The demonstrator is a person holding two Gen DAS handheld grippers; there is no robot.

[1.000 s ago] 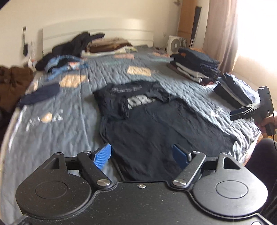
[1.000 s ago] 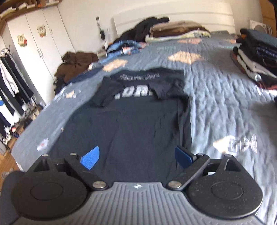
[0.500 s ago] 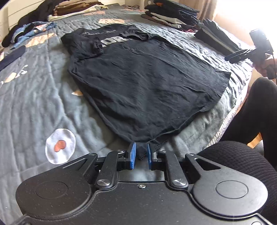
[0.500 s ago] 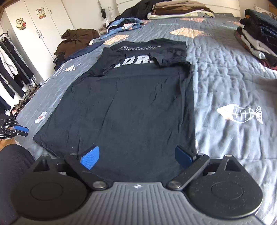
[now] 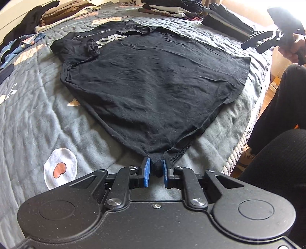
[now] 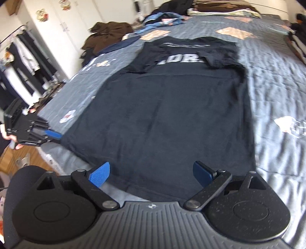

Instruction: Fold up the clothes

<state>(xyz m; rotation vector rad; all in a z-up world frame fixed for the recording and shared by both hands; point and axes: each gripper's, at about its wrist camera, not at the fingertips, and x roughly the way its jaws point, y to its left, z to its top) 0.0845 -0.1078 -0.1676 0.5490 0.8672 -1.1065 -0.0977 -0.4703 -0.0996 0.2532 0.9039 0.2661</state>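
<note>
Since half a second ago the left gripper [image 5: 155,168] has been staying pinched on the near bottom corner of the black T-shirt [image 5: 153,80], while the right gripper [image 6: 151,172] has been swinging over the shirt's other bottom corner, its view now blurring with the motion.

The T-shirt is lying spread flat on the grey quilted bedspread [image 5: 38,118], its sleeves folded in over the chest, so that only part of the white lettering is showing. The left gripper's blue pads [image 5: 146,172] are sitting close together with a bunch of the hem caught between them; the corner is lifting slightly off the bedspread and the hem is curling up beside the right-hand pad. In the right wrist view this same gripper is showing at the left edge, held in a hand [image 6: 13,140], touching the shirt's corner at the edge of the bed.

The right gripper's fingers are standing wide apart, holding nothing, hanging above the near hem of the shirt. From the left wrist view it is visible at the far right, gripped by a hand [image 5: 292,51], above the edge of the bed.

Stacks of folded clothes [image 5: 172,9] are resting near the far side of the bed, and a brown garment [image 6: 107,34] is lying heaped off the bed's left side.
</note>
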